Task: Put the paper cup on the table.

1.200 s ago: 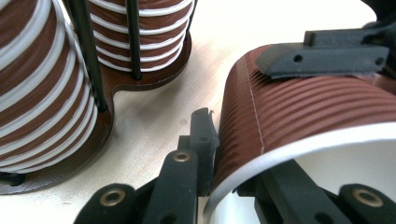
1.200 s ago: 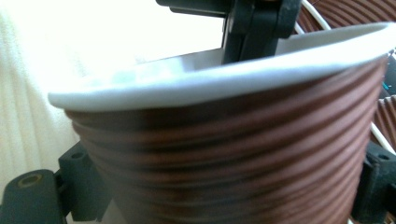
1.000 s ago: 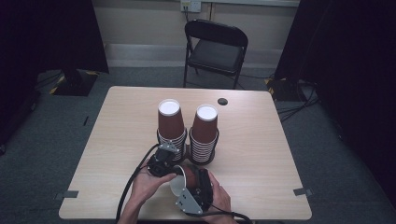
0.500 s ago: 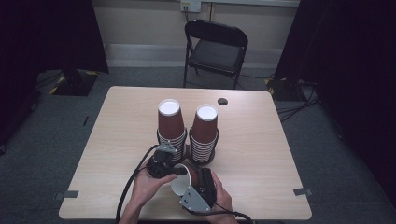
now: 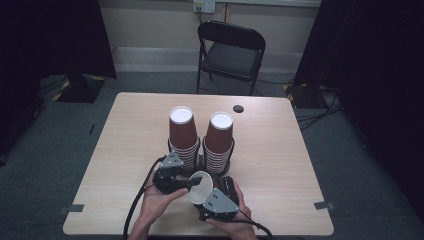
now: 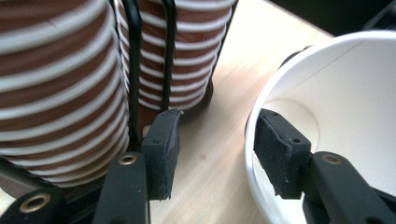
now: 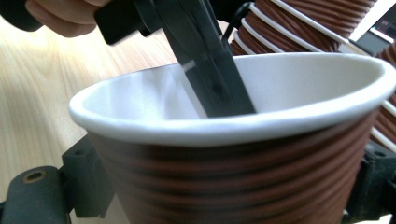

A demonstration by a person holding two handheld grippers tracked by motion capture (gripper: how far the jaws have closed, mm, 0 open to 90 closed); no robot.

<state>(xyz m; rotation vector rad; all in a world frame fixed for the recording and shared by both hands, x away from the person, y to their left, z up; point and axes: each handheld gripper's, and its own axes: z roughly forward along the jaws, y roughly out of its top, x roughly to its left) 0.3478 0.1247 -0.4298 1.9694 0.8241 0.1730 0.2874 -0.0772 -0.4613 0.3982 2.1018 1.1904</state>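
Paper cup (image 5: 200, 186), near the tabletop's front edge, is clamped across its body by the right gripper (image 5: 218, 202)'s jaws. The left gripper (image 5: 172, 181)'s jaws have just been opening off its rim, one inside; next it should withdraw clear.

Cut off by the left gripper view's right and bottom edges: the paper cup (image 6: 345, 98), its brown outside out of sight there. Hidden behind that cup in the right gripper view, the right gripper's (image 7: 224, 205) pads. Cropped above and left, both cup stacks (image 6: 60, 88), their black holder's base too blurred to make out.

Two cup stacks (image 5: 201, 142) just beyond the grippers; bare table (image 5: 125, 150) either side.
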